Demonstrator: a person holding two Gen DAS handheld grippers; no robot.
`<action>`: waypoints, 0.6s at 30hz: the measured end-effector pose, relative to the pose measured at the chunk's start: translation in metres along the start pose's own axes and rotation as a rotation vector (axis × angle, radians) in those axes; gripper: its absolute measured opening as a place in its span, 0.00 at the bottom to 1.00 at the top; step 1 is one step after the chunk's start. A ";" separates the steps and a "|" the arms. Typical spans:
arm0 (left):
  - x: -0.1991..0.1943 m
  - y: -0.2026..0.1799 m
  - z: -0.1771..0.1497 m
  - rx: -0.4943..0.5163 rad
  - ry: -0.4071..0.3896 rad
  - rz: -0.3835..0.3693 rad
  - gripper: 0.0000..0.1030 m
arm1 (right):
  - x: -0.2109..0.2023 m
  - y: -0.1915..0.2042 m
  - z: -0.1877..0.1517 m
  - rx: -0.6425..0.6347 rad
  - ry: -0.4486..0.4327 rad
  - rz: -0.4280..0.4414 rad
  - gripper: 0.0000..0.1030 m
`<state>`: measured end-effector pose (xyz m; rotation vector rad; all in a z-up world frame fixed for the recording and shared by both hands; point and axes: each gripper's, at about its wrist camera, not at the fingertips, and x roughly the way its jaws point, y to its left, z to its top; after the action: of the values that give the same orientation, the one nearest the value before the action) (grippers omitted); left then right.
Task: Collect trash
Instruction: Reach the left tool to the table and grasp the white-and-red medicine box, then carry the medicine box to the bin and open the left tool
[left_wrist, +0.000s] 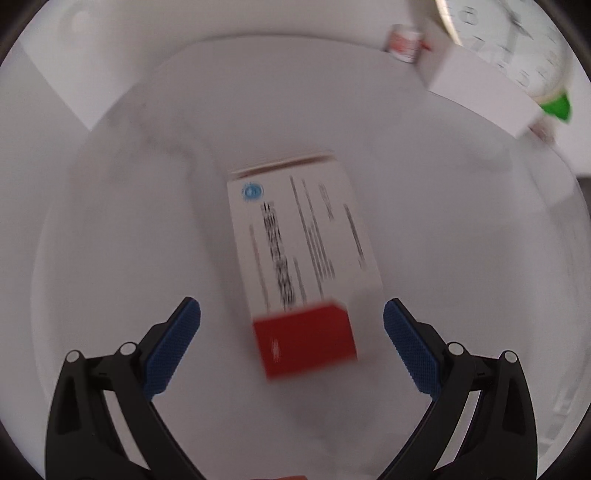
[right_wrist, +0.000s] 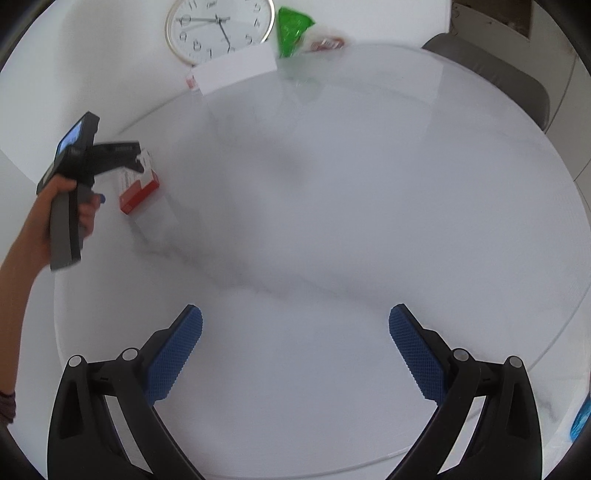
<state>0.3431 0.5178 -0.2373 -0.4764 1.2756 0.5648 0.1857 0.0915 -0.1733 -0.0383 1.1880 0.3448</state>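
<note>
A white carton with a red end and black print (left_wrist: 301, 258) lies flat on the round white table (left_wrist: 147, 221). My left gripper (left_wrist: 291, 321) is open and hovers just above it, one blue pad on each side of the red end, neither touching it. In the right wrist view the same carton (right_wrist: 140, 188) lies at the table's left, under the left gripper (right_wrist: 136, 162), which a hand holds. My right gripper (right_wrist: 295, 325) is open over bare tabletop near the front edge, nothing between its pads.
At the table's far edge lie a white box (right_wrist: 236, 70), a green wrapper (right_wrist: 291, 29), a red-and-white packet (right_wrist: 327, 42) and a round wall clock (right_wrist: 219, 27). A grey chair (right_wrist: 498, 81) stands at the back right. Something blue (right_wrist: 581, 421) shows at the right rim.
</note>
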 end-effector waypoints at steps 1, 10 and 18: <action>0.006 0.002 0.006 -0.017 0.012 -0.004 0.92 | 0.006 0.002 0.004 -0.001 0.007 -0.001 0.97; 0.035 -0.008 0.023 -0.044 0.071 -0.008 0.92 | 0.031 0.006 0.012 0.019 0.053 -0.010 0.97; 0.028 -0.015 0.008 -0.031 0.030 0.005 0.81 | 0.023 -0.002 0.005 0.036 0.049 -0.015 0.97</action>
<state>0.3637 0.5146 -0.2627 -0.5091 1.2987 0.5845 0.1980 0.0964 -0.1927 -0.0243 1.2420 0.3105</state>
